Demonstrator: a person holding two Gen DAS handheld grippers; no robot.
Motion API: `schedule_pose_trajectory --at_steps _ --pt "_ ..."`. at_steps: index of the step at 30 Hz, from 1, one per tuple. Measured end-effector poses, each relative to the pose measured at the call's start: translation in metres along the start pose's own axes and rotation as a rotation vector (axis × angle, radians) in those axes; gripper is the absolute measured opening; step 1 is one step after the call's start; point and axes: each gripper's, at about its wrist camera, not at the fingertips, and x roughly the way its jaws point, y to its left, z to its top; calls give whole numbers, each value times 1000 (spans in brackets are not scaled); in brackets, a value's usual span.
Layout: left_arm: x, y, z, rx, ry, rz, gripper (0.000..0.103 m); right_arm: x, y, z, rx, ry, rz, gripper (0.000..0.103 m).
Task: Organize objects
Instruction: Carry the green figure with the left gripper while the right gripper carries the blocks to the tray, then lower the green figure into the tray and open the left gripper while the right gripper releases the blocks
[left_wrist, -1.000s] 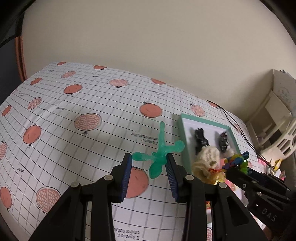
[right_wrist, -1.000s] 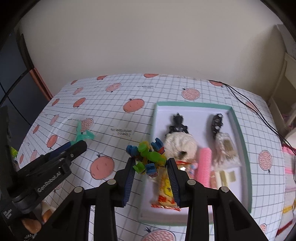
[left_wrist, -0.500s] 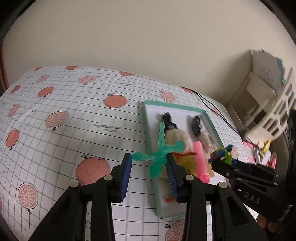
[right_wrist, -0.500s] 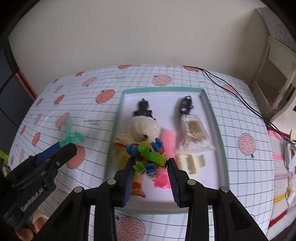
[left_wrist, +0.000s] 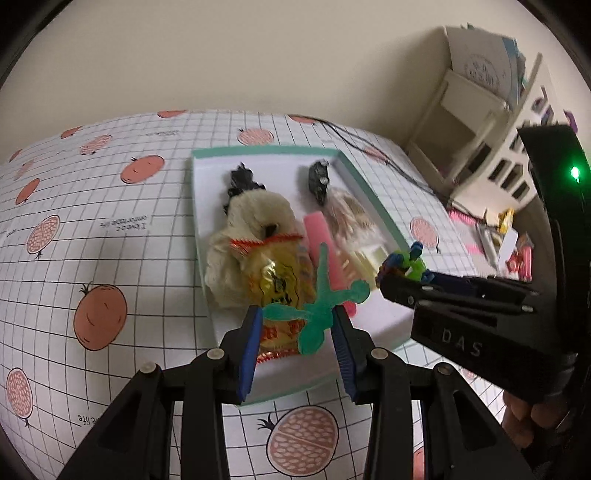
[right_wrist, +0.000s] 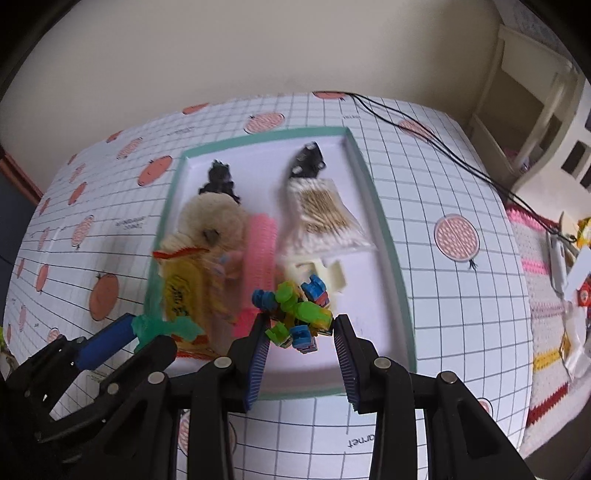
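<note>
Both over tray (left_wrist: 373, 206), green toy (left_wrist: 317, 314), block toy (right_wrist: 295, 317) gripped

White tray (right_wrist: 384, 236) with teal rim, on white grid-lined cloth (left_wrist: 110, 258) printed with orange fruits. Inside the tray: cream scrunchie (left_wrist: 255, 210), pink roller (right_wrist: 260, 243), yellow-red packet (left_wrist: 277, 280).

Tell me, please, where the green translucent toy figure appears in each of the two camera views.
Left wrist view: the green toy figure is low in the centre, held between the left gripper fingers, over the tray.
Right wrist view: it is at the lower left, at that gripper's tip.
Shared landmark: the pink hair roller in the teal-rimmed tray.
</note>
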Motion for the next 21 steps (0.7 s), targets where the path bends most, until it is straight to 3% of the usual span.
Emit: schedule_pose_trajectory --at_steps 5,14,17,21 --pt "10 0 -3 -6 56 -9 40 8 -8 -3 29 41 -8 38" --pt "14 4 1 -28 68 -15 42 10 -11 -4 41 42 -9 39" --pt "14 8 2 -45 72 -23 51 8 -10 -4 44 35 -6 39" --pt "12 9 2 -51 65 -30 51 7 -8 -2 34 31 -8 39"
